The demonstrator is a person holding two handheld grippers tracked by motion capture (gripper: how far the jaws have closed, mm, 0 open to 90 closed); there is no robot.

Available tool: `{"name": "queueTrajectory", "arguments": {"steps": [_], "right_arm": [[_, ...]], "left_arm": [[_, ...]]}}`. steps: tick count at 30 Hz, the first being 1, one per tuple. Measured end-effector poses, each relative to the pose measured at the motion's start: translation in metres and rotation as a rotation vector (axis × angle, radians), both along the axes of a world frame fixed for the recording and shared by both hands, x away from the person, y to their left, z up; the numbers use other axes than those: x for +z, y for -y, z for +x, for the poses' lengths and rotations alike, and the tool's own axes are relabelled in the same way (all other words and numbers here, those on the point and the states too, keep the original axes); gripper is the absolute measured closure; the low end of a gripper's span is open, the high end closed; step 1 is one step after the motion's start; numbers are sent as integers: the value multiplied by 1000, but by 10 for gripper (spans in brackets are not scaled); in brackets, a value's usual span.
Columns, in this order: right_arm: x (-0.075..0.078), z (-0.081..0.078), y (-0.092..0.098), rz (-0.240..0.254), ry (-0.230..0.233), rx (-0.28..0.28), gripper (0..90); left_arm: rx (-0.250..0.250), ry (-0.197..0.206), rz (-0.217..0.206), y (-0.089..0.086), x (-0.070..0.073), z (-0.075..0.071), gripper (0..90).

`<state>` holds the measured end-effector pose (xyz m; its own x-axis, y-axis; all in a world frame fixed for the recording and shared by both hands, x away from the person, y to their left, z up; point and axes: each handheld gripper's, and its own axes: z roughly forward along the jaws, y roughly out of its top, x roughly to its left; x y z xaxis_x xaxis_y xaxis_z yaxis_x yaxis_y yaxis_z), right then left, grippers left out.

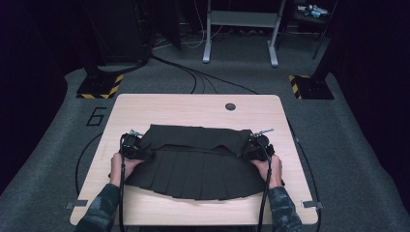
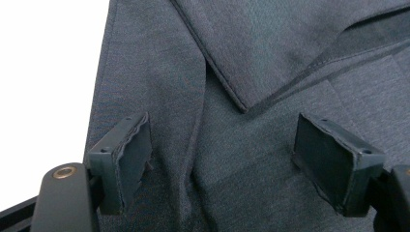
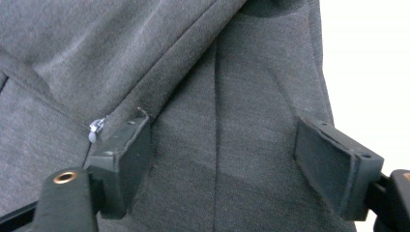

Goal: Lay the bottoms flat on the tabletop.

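A black pleated skirt (image 1: 193, 166) lies flat on the light wooden table (image 1: 193, 106), its top part folded down over the pleats. My left gripper (image 1: 134, 146) hovers over the skirt's left edge, open, with the dark cloth (image 2: 222, 159) lying between its jaws. My right gripper (image 1: 257, 147) hovers over the right edge, also open above the cloth (image 3: 227, 159). A small metal zipper pull (image 3: 95, 129) shows beside a fold near the right gripper's left jaw. A folded hem corner (image 2: 244, 104) points down in the left gripper view.
A round cable hole (image 1: 230, 106) sits at the table's far right. Bare wood runs along the far edge and front edge. Cables (image 1: 208, 79) cross the grey floor beyond, with a metal stand (image 1: 240, 29) and striped bases (image 1: 100, 87) behind.
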<state>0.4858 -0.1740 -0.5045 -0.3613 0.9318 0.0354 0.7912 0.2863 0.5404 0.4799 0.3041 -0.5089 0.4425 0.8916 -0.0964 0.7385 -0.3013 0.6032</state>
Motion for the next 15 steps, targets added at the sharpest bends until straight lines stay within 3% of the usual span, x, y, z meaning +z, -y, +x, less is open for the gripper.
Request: {"name": "queueTrajectory", "arguments": {"steps": [2,5,15], "right_arm": [[-1,-1,0,-10,7,6,180],[-3,-4,0,-6,12,13,132],[-6,-16,0,-12,9,34,38]], "left_arm": [[-3,-2,6,0,0,-2,204],[-10,38,47,3,-3,-8,202],[5,94,25,0,-8,-28,183]]}}
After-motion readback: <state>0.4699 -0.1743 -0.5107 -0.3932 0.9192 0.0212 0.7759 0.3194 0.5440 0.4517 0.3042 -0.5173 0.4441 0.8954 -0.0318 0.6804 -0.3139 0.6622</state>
